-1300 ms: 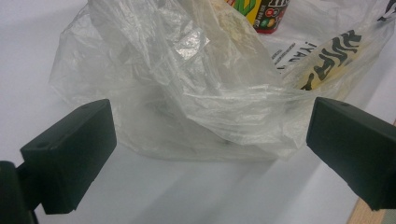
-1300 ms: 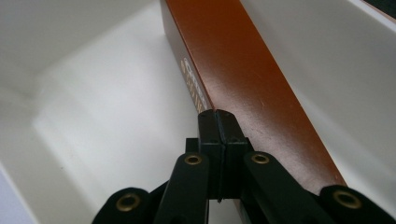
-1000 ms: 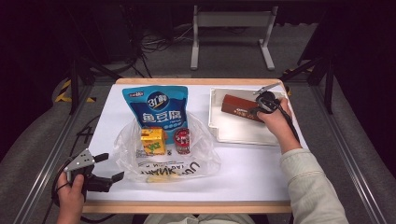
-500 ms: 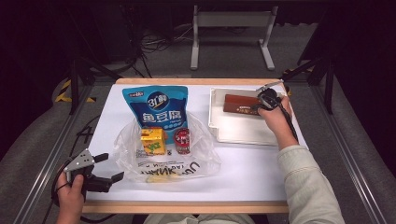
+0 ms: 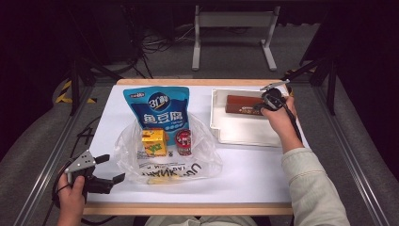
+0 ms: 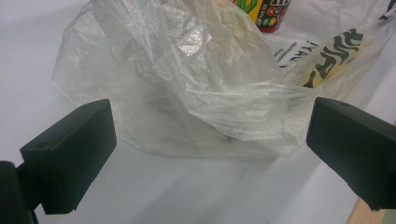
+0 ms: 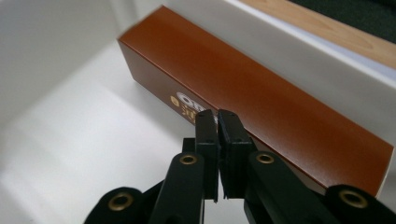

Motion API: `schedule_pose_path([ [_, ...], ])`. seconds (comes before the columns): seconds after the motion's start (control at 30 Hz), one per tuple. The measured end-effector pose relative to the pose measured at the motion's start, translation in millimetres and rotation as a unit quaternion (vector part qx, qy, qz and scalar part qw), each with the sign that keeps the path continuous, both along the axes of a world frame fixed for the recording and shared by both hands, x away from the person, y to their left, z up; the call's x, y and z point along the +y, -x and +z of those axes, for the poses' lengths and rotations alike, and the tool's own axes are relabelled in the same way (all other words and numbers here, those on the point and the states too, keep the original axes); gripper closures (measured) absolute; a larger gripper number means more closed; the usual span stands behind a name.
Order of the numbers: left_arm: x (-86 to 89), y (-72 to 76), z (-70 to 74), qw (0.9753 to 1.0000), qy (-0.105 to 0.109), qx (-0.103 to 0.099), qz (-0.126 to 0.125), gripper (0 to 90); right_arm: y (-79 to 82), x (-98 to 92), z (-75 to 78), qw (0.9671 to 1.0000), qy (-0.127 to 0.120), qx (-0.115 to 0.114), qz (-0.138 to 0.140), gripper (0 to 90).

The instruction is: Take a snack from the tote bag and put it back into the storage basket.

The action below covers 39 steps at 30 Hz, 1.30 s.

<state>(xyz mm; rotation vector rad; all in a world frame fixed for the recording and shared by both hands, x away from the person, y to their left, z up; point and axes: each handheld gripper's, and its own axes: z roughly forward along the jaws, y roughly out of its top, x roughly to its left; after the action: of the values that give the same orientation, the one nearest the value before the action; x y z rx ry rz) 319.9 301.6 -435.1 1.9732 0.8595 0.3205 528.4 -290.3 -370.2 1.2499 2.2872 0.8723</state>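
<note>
Brown and long, the box (image 7: 261, 107) lies in the white tray (image 5: 235, 134) along its far wall, where it lay a second ago. The right gripper (image 7: 218, 116) has its jaws pressed together with nothing between them, tips at the box's near face; since the earlier frame the hand has slid slightly along the box. Left of the tray, the left gripper (image 5: 109, 168) stays wide open, empty, just beside the plastic bag (image 6: 187, 93).
</note>
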Motion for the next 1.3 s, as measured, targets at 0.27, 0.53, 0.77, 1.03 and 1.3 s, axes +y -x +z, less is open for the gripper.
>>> schedule_pose_path([
  [0.27, -0.4, -1.2, 0.7, 1.0, 0.0, -0.002, 0.0, 2.0, 14.5, 5.1, 23.6, 0.9984, -0.041, -0.032, 0.023, 78.9],
  [0.53, -0.4, -1.2, 1.2, 1.0, 0.0, -0.004, -0.001, 2.0, 28.5, 17.2, 47.0, 0.9907, -0.102, -0.067, 0.059, 64.3],
  [0.77, 0.2, -0.5, 0.9, 1.0, 0.003, -0.004, 0.001, 1.8, 38.9, 31.8, 60.8, 0.9818, -0.128, -0.108, 0.091, 56.1],
  [1.03, -0.9, -0.8, 1.2, 1.0, 0.0, -0.002, -0.002, 1.8, 46.7, 53.6, 74.9, 0.9731, -0.14, -0.12, 0.138, 53.3],
  [1.3, -0.7, -0.9, 1.1, 1.0, 0.001, -0.002, -0.002, 1.8, 49.4, 68.3, 83.6, 0.9666, -0.145, -0.129, 0.167, 48.2],
])
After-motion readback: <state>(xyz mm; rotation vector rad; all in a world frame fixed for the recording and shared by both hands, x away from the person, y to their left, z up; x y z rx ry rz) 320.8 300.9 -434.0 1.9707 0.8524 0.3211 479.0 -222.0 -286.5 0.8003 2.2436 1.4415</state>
